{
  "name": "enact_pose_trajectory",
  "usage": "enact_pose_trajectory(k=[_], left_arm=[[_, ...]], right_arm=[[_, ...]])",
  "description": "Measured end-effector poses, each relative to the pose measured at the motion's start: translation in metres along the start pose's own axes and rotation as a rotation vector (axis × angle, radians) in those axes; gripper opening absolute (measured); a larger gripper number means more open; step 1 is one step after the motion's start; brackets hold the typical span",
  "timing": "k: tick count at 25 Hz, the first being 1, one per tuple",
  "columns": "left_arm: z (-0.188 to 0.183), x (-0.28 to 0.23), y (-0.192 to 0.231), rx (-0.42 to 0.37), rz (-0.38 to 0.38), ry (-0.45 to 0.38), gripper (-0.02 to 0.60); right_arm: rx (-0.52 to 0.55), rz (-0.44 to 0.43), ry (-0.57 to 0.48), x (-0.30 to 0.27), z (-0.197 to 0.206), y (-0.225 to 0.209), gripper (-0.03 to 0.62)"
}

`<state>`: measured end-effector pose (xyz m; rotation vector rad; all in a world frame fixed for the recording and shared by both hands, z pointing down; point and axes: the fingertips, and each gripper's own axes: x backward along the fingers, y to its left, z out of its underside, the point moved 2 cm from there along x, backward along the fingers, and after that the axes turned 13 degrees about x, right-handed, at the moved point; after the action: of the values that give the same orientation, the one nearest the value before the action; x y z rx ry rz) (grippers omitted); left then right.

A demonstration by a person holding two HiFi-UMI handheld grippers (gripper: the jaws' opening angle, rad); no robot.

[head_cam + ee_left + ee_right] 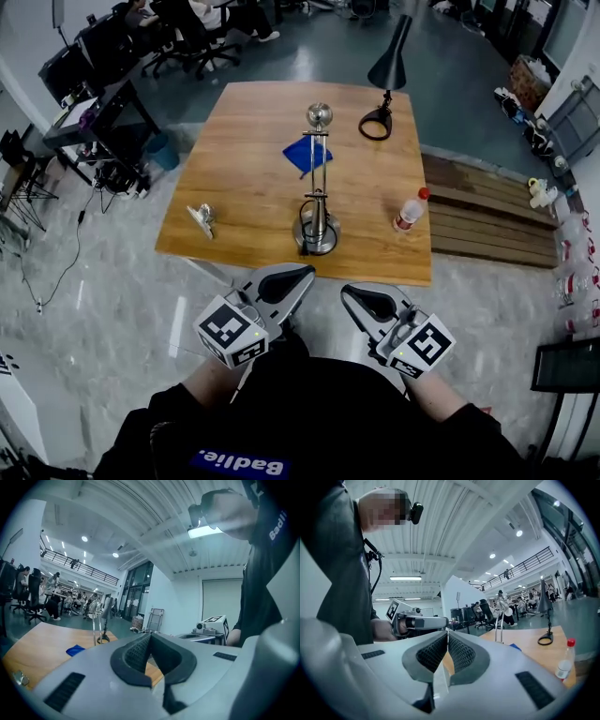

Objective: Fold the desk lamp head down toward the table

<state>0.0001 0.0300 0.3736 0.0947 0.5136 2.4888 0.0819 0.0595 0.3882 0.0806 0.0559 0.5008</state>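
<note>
Left grey two-jaw gripper [302,275] and right grey two-jaw gripper [349,292]: both pressed together, empty, parked short of the wooden table [244,141] edge (staging, I'd judge). Silver twin-rod desk lamp [319,187] upright at 12 o'clock, near edge, reachable. Count: two grippers, two lamps (black cone-shade lamp [388,66] at 1 o'clock), one red-capped plastic bottle [409,211], one blue cloth [305,153], one small metal object [201,217], maybe a clip.

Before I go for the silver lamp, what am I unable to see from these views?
- Joints of the silver lamp: head view, too small and foreshortened from above.
- Its base: left gripper view, behind the left tool; right gripper view, behind the right tool.
- Identity of the small metal object left of the lamp: head view, too small.
</note>
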Motion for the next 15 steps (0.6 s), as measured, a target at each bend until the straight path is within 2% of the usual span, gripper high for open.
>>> enact_pose_trajectory(k=[9, 15], left_arm=[[-0.034, -0.024, 0.107, 0.013, 0.115, 0.040, 0.008], [-0.047, -0.047, 0.155, 0.005, 0.160, 0.084, 0.009]], right_arm=[[0.004, 0.101, 0.137, -0.080, 0.023, -0.062, 0.008], [-0.008, 0.177, 0.215, -0.110, 0.044, -0.095, 0.035]])
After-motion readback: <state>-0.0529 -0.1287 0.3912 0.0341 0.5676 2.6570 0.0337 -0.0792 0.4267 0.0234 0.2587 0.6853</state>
